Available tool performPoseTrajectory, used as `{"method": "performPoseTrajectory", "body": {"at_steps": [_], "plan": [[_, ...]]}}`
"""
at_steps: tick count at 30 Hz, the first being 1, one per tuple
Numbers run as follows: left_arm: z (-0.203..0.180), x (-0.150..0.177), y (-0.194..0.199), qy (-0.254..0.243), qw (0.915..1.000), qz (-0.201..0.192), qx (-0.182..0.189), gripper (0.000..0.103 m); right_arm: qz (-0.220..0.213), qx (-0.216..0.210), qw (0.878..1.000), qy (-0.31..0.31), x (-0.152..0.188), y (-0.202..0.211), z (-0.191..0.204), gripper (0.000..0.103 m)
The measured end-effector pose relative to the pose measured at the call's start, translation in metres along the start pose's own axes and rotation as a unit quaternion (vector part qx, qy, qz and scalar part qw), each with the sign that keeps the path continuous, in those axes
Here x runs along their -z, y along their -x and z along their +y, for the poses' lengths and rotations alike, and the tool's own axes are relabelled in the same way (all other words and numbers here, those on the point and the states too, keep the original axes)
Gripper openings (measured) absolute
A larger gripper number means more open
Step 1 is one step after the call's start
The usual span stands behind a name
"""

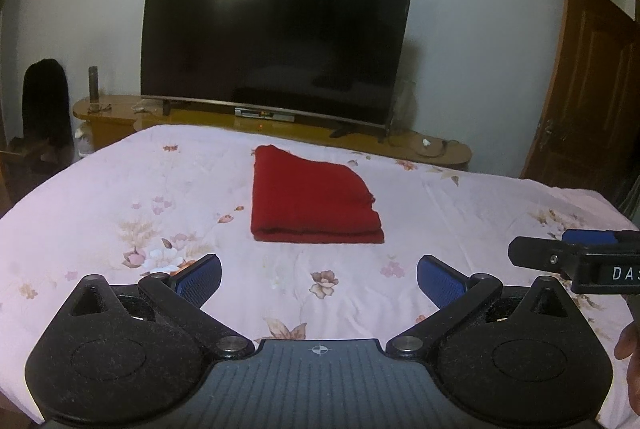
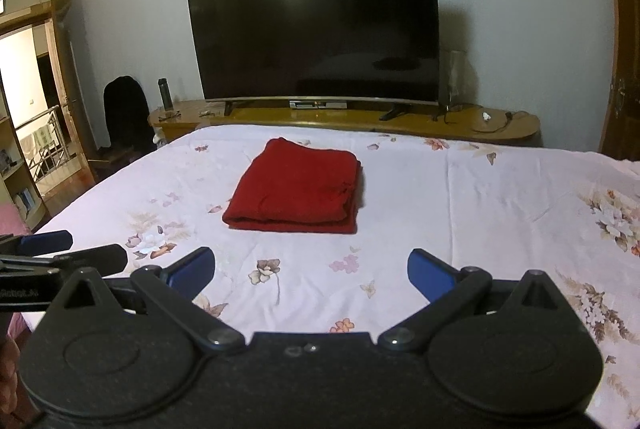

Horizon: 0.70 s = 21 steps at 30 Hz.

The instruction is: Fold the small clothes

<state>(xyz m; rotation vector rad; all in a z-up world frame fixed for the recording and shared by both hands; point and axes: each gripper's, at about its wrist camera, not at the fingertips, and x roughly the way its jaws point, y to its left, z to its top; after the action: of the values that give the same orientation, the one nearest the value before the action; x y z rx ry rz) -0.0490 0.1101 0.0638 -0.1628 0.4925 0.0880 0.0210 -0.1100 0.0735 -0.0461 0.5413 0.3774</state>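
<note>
the red cloth [image 1: 314,199] lies folded on the bed [image 1: 120,189], toward its far edge (near the tv [image 1: 276,37]). the left gripper [image 1: 319,279] and right gripper [image 2: 311,271] both hover spread wide, holding nothing.

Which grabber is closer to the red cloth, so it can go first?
Neither clearly wins. The left gripper and right gripper are both open, side by side, short of the folded red cloth on the bed. Its near edge sits slightly more centred before the left one.
</note>
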Motion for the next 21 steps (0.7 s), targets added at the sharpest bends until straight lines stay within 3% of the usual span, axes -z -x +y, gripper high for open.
{"method": "performPoseTrajectory", "body": {"at_steps": [21], "plan": [[-0.0017, -0.0052, -0.002, -0.006, 0.9999, -0.009, 0.001, 0.103, -0.014, 0.005, 1.0, -0.003, -0.0068, 0.0003, 0.007, 0.102]]}}
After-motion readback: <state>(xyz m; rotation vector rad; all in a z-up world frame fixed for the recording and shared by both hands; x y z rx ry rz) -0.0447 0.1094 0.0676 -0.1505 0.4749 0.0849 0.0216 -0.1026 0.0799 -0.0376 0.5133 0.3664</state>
